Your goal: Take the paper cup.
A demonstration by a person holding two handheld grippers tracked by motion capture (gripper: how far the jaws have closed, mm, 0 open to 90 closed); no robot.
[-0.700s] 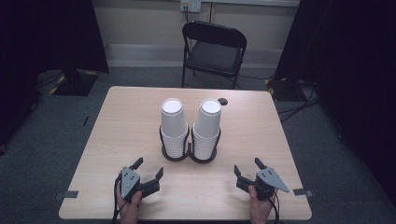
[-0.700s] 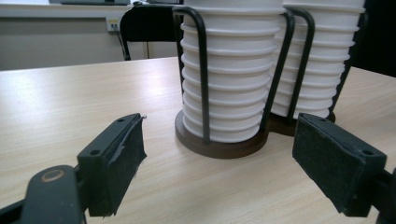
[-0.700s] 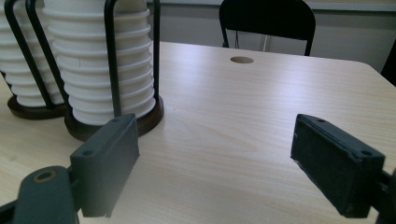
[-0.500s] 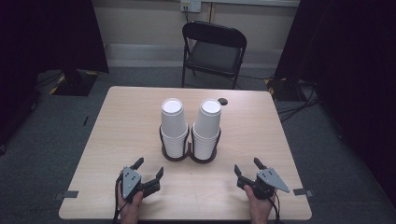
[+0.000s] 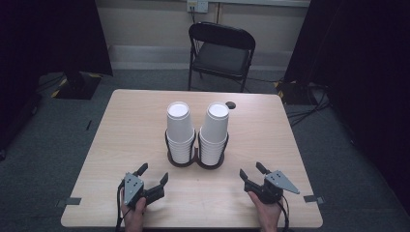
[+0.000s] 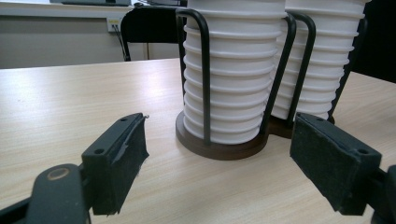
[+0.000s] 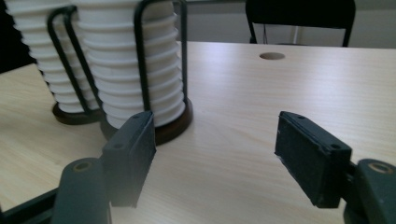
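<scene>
Two stacks of white ribbed paper cups stand upright ahead of me, mouths down, each inside a black wire holder on a round dark base. The left stack [image 5: 180,130] sits at my eleven o'clock, the right stack [image 5: 214,133] at one o'clock, their bases touching mid-table.

My work surface [image 5: 145,125] is a light wood-grain tabletop with a small round cable hole [image 5: 230,105] near its far edge. Behind it stands a black folding chair [image 5: 220,53]. The floor [image 5: 53,130] is grey carpet, with tape marks beside the surface. The far wall [image 5: 145,21] is beige with a wall socket [image 5: 197,5]. Black curtains [image 5: 358,67] hang at both sides. Lighting is even.
</scene>
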